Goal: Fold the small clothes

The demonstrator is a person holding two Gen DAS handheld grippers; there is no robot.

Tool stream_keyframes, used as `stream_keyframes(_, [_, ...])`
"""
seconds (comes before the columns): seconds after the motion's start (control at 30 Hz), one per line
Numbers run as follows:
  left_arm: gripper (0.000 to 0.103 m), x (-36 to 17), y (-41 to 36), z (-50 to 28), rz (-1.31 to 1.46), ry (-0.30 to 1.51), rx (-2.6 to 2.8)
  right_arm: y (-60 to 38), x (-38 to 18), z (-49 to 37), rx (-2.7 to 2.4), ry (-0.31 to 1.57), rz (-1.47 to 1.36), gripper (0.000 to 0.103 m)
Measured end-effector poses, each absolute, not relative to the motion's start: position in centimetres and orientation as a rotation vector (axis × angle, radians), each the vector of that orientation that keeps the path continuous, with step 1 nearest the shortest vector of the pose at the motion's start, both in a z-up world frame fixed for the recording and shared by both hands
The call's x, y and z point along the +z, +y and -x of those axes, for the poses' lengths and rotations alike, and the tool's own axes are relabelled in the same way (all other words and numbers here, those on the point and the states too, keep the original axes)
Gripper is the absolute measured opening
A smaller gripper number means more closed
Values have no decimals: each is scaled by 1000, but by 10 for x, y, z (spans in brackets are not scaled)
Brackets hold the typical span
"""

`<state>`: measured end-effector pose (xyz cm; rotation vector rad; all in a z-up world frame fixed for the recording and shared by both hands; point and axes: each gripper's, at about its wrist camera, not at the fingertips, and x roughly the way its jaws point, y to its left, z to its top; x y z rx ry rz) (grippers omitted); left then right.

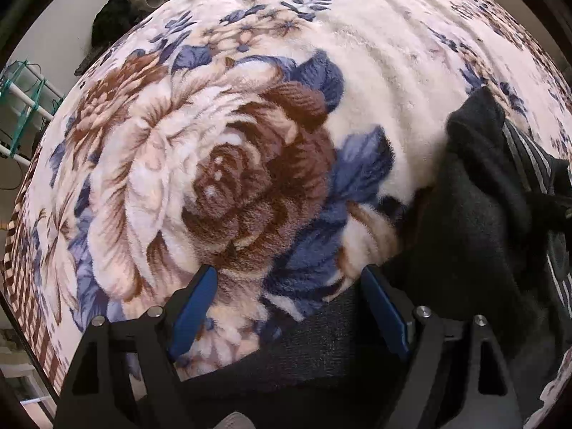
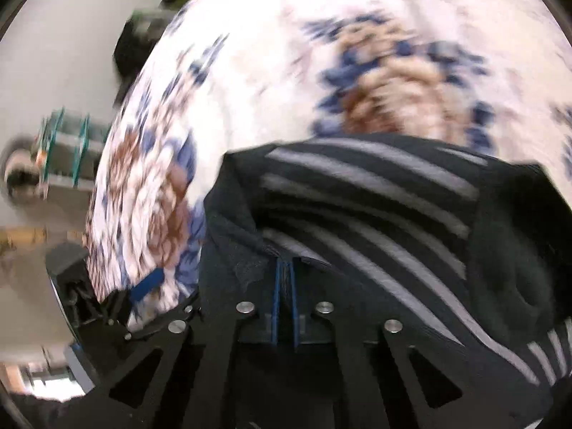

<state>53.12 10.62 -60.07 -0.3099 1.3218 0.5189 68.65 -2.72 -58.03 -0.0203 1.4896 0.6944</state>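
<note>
The right gripper [image 2: 284, 268] is clenched on an edge of the dark striped garment [image 2: 375, 214], its blue pads pressed together with a thin fold of cloth between them; the left gripper [image 1: 289, 286] is released, jaws spread wide over the floral blanket [image 1: 214, 143], with a dark strip of cloth lying low between its fingers but not pinched. The garment lies bunched at the near right of the blanket, part of it draped over the right gripper. To fold well, I judge the held edge should be lifted only enough to clear the pile, drawn flat and taut, and the free gripper should take a second corner before the fold is carried over, so the layers meet squarely. The cloth looks a soft, limp knit, black with grey bands, and will sag and crease readily; the blanket is thick plush fleece, likely to drag on it
</note>
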Motion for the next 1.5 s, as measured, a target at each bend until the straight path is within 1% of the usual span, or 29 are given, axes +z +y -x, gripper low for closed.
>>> stream_keyframes(0.03, [82,-602,107,-532,313,1324,519,-36,-581,-690,660,1480,7,2])
stream_keyframes(0.17, [83,-604,107,-539,312,1341,509,-64,-600,-699,565,1553,-41,2])
stream_keyframes(0.23, [83,-601,110,-540,315,1346,498,-62,-598,-697,591,1562,-8,3])
stream_keyframes(0.3, [83,-594,115,-542,322,1342,489,-62,-590,-700,595,1591,-59,4])
stream_keyframes(0.37, [83,-586,122,-542,338,1329,485,-66,-574,-707,608,1556,-131,6])
stream_keyframes(0.4, [83,-582,124,-544,337,1319,485,-66,-566,-709,614,1534,-148,17])
stream_keyframes(0.43, [83,-579,126,-547,323,1308,490,-63,-560,-711,624,1514,-161,42])
stream_keyframes(0.47, [83,-577,127,-550,307,1300,496,-55,-557,-712,649,1500,-170,54])
stream_keyframes(0.5, [83,-576,128,-553,284,1292,507,-42,-556,-712,674,1492,-155,72])
stream_keyframes(0.53, [83,-575,128,-555,272,1290,513,-27,-557,-712,694,1491,-125,73])
stream_keyframes(0.63, [82,-575,132,-562,280,1292,519,19,-573,-704,727,1511,96,71])
stream_keyframes(0.67, [82,-575,132,-562,288,1293,516,31,-580,-698,712,1489,208,65])
stream_keyframes(0.7, [82,-575,132,-563,294,1294,511,32,-583,-697,701,1486,245,21])
stream_keyframes(0.73, [82,-575,131,-565,291,1294,510,28,-583,-697,667,1487,232,12])
stream_keyframes(0.77, [82,-575,129,-567,288,1293,506,11,-578,-701,619,1476,130,12])
stream_keyframes(0.83, [83,-577,121,-573,286,1298,493,-22,-573,-707,518,1481,24,12])
stream_keyframes(1.0, [83,-592,110,-582,249,1343,479,-97,-587,-729,276,1552,-154,12])
stream_keyframes(1.07, [83,-591,112,-583,257,1334,481,-119,-582,-742,280,1577,-285,13])
stream_keyframes(1.13, [83,-585,112,-583,265,1321,482,-112,-568,-745,371,1542,-332,16])
stream_keyframes(1.17, [83,-582,112,-582,262,1306,486,-98,-557,-744,450,1510,-308,21])
stream_keyframes(1.2, [83,-577,113,-581,247,1288,493,-84,-551,-742,517,1490,-271,36])
stream_keyframes(1.23, [83,-573,111,-582,233,1274,498,-68,-548,-740,569,1477,-204,58])
stream_keyframes(1.27, [83,-570,110,-583,224,1261,496,-39,-551,-736,593,1474,-46,66])
stream_keyframes(1.3, [83,-569,103,-583,214,1256,494,-19,-557,-733,598,1469,78,67])
stream_keyframes(1.33, [82,-571,102,-586,200,1262,494,-3,-565,-731,605,1468,167,67])
stream_keyframes(1.37, [82,-574,101,-587,190,1270,492,12,-576,-729,596,1462,266,62])
stream_keyframes(1.4, [82,-577,97,-588,186,1277,490,20,-584,-729,565,1445,349,27])
stream_keyframes(1.43, [82,-582,96,-588,180,1291,485,20,-590,-732,548,1448,369,19])
stream_keyframes(1.5, [83,-590,94,-590,177,1318,476,-4,-586,-751,498,1475,160,17])
